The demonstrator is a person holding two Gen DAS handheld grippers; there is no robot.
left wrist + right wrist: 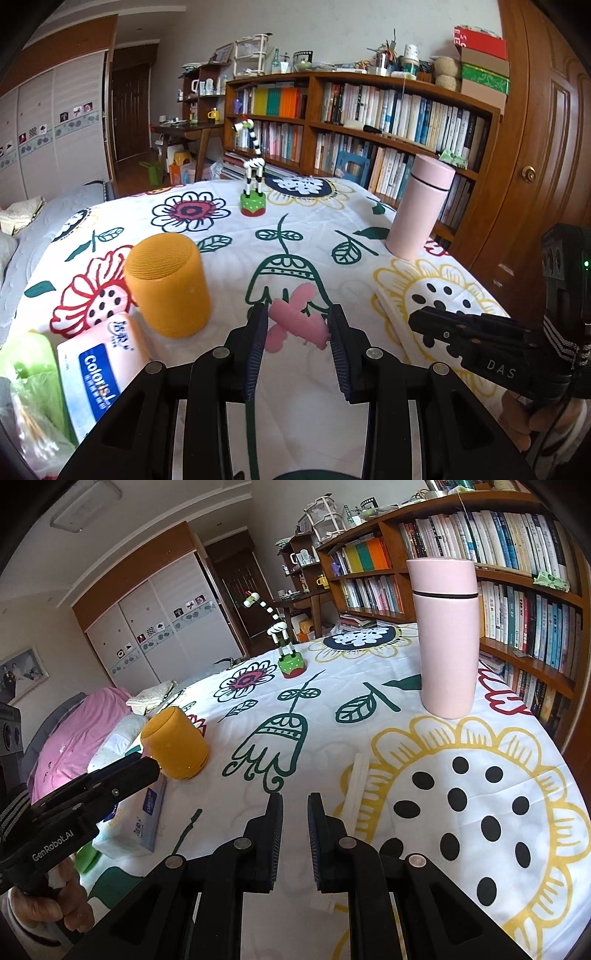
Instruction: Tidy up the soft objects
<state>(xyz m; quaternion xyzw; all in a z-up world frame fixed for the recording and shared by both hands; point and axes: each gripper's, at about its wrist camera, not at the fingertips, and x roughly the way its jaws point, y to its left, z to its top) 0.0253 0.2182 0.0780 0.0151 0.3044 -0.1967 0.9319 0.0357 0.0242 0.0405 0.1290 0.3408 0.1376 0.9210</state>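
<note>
A pink soft foam piece [295, 325], shaped like a flower or butterfly, sits between the pads of my left gripper [299, 310], which is shut on it just above the flowered tablecloth [229, 229]. The right wrist view shows the left gripper [147, 766] from the side near the yellow speaker [175, 746]; the pink piece is hidden there. My right gripper [295, 797] hovers low over the cloth. Its jaws stand a narrow gap apart with nothing between them. A white strip [356, 779] lies just right of its right finger.
A yellow speaker [170, 284] and a tissue pack [99, 362] stand at the left. A pink flask [421, 210] stands at the right edge, a zebra toy [253, 181] at the back. Bookshelves [369, 110] run behind the table, with a bed [74, 723] to the left.
</note>
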